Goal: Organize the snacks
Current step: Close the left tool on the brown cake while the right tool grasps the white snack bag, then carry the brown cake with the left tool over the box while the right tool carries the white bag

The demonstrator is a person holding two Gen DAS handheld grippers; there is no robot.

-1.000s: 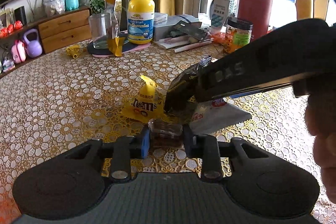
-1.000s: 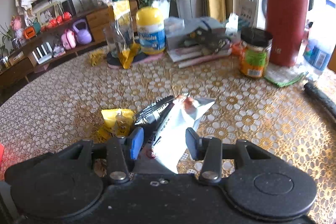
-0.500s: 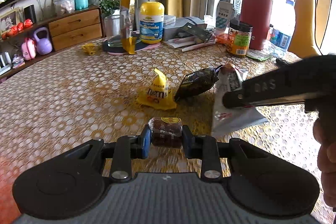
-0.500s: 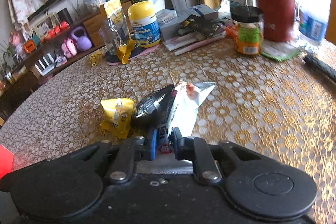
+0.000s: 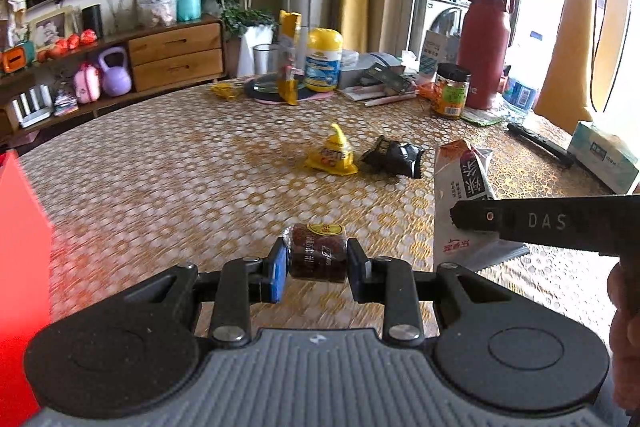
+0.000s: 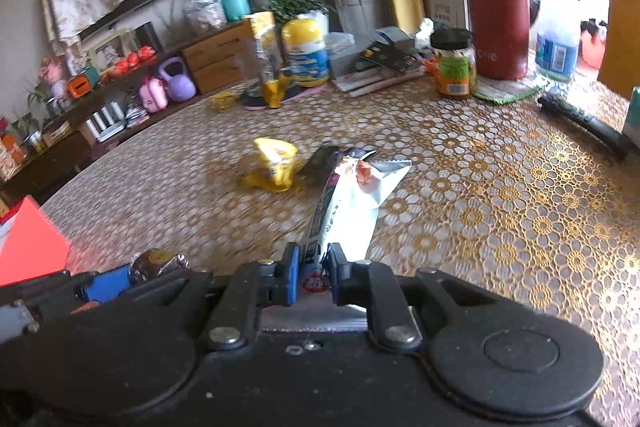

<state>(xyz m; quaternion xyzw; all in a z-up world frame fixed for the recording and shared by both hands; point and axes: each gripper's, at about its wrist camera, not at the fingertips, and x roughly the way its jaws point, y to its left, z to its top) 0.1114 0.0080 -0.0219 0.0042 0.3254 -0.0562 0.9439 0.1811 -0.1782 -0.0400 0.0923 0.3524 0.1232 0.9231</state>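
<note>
My left gripper (image 5: 316, 259) is shut on a small brown wrapped snack (image 5: 316, 251) and holds it above the table. My right gripper (image 6: 314, 273) is shut on a white snack packet (image 6: 352, 203) and holds it lifted; the packet also shows in the left wrist view (image 5: 460, 183), pinched by the right gripper's finger (image 5: 520, 223). A yellow M&M's bag (image 5: 332, 157) and a black snack packet (image 5: 394, 159) lie on the table beyond; both also show in the right wrist view, the yellow bag (image 6: 274, 167) and the black packet (image 6: 320, 157). A red box (image 5: 20, 267) stands at the left edge.
At the table's far side stand a yellow gummies bottle (image 5: 322, 65), a glass (image 5: 266, 61), a jar (image 5: 450, 91), a red flask (image 5: 488, 43), papers and a plastic bottle (image 6: 558, 35). A tissue box (image 5: 604, 157) and a black stick (image 5: 540, 143) lie at the right.
Both grippers pulled back from the snack pile toward the near side and left. The right gripper closed on the white packet and lifted it. The red box came into view.
</note>
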